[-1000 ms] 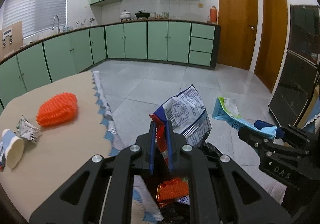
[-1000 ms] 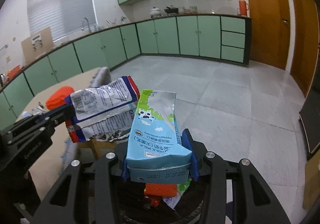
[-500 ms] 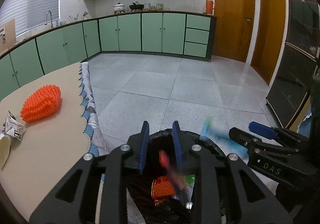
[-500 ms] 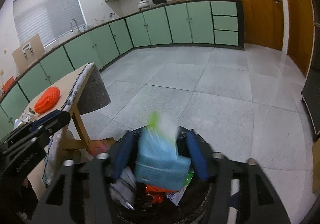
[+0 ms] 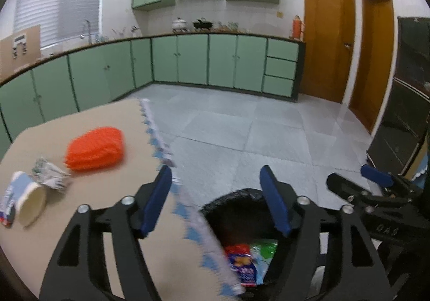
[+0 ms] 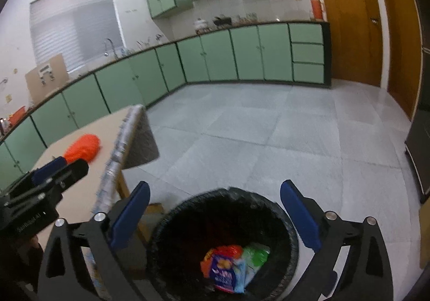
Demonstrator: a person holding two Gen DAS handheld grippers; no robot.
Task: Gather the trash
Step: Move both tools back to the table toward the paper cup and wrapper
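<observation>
A black-lined trash bin (image 6: 166, 223) stands on the floor beside the table; wrappers and a carton (image 6: 231, 268) lie at its bottom. My right gripper (image 6: 215, 209) hangs over the bin, its jaws opening wide with nothing between them. My left gripper (image 5: 216, 193) is above the table's edge and the bin (image 5: 236, 196), its jaws opening, nothing held. On the table (image 5: 88, 193) lie an orange mesh sponge (image 5: 95, 149), a crumpled wrapper (image 5: 49, 174) and a tipped paper cup (image 5: 27, 201).
The table's cloth edge with blue trim (image 5: 161, 150) runs between the grippers. Green cabinets (image 5: 188, 59) line the far walls, wooden doors (image 5: 328, 46) stand at the right, and a dark cabinet (image 5: 405, 102) at the far right. Grey tiled floor (image 6: 268, 126) lies beyond the bin.
Both grippers opened: the snack wrapper left the left one and the milk carton left the right one, and both fell into the bin. The left view swung back toward the table.
</observation>
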